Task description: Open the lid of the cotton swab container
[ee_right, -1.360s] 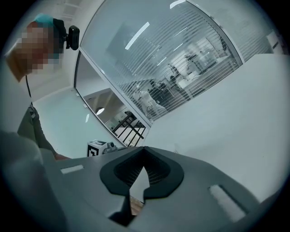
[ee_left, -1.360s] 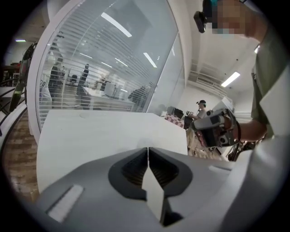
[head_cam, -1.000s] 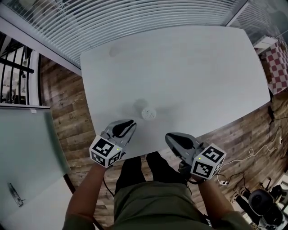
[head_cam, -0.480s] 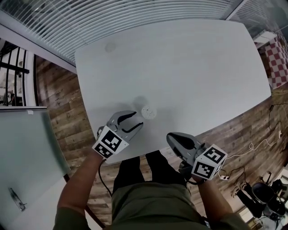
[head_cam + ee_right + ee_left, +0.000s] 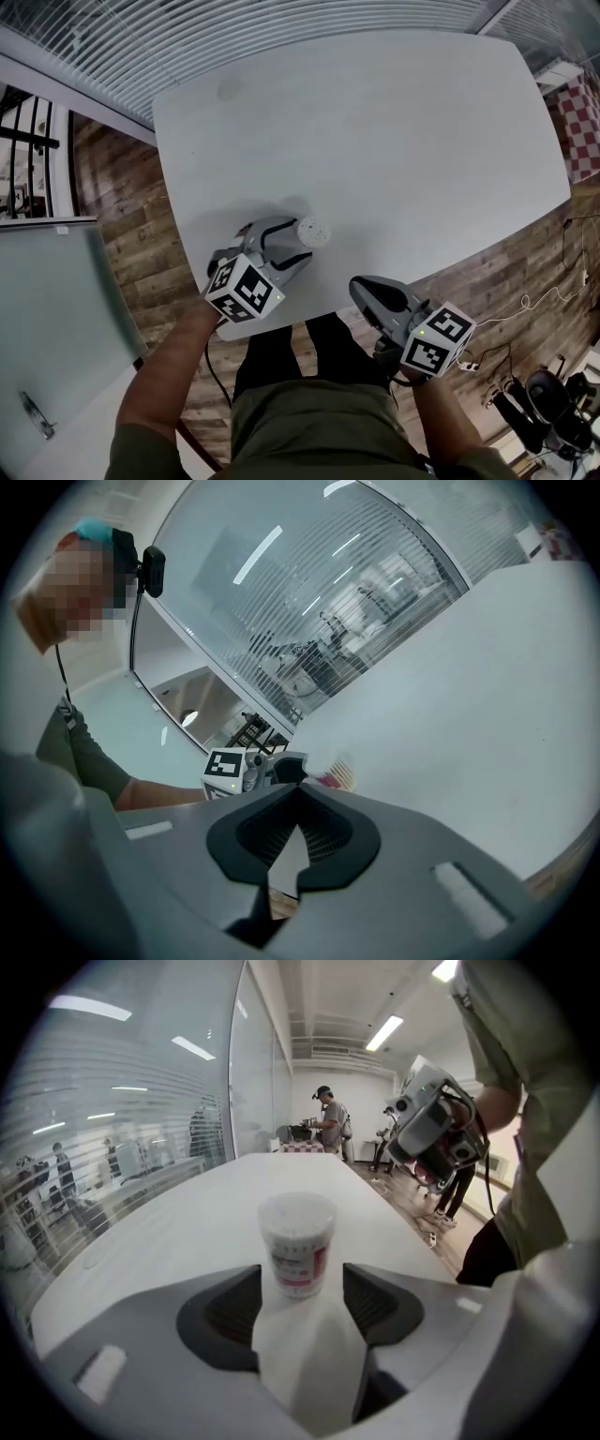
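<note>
The cotton swab container [image 5: 312,231] is a small clear round tub with a white lid and a red-and-white label. It stands upright on the white table [image 5: 403,131], near the front edge. My left gripper [image 5: 298,243] is open, and its jaws have just been opening. In the left gripper view the container [image 5: 296,1244] stands at the mouth of my left gripper [image 5: 298,1290], with a gap between it and each pad. My right gripper [image 5: 357,284] hangs shut and empty over the table's front edge, to the right of the tub. The right gripper view shows my right gripper [image 5: 298,795] shut.
A faint round mark [image 5: 228,91] sits at the table's far left corner. Wood floor [image 5: 141,234] surrounds the table, and a glass wall with blinds [image 5: 234,37] runs behind it. People [image 5: 330,1121] stand at the far end of the room.
My left gripper has moved forward and down towards the container, rolled, and its jaws have spread from nearly shut to wide open. The right gripper has stayed in place.
</note>
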The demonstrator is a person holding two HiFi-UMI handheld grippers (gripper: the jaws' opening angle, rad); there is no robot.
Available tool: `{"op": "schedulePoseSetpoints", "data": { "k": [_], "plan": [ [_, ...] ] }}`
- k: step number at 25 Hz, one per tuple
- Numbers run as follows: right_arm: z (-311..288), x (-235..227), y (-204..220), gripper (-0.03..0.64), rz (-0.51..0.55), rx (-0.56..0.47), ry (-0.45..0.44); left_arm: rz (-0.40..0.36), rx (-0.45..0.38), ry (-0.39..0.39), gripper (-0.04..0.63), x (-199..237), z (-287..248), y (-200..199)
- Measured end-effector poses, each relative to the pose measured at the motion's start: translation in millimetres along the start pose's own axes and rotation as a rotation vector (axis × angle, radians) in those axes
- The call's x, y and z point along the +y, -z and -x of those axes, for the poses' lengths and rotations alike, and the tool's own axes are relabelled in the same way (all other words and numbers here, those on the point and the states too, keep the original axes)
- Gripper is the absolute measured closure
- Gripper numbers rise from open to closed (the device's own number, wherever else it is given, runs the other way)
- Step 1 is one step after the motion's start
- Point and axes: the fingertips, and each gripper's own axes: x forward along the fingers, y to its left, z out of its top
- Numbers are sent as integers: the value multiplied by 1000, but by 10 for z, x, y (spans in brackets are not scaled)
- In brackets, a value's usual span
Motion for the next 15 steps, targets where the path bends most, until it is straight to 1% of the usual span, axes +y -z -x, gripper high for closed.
{"op": "schedulePoseSetpoints", "data": {
  "k": [3,7,10,15],
  "plan": [
    [-14,-11,15,607,-2,5,-3,-39,18,3,336,14,-71,6],
    [-12,-47,42,606,-10,12,-4,-65,37,17,336,9,-164,-3],
    [-3,-41,63,606,-13,15,-4,-76,45,16,336,7,-193,-23],
    [2,-60,66,607,-17,17,-2,-74,62,14,336,45,-255,-27]
  ]
}}
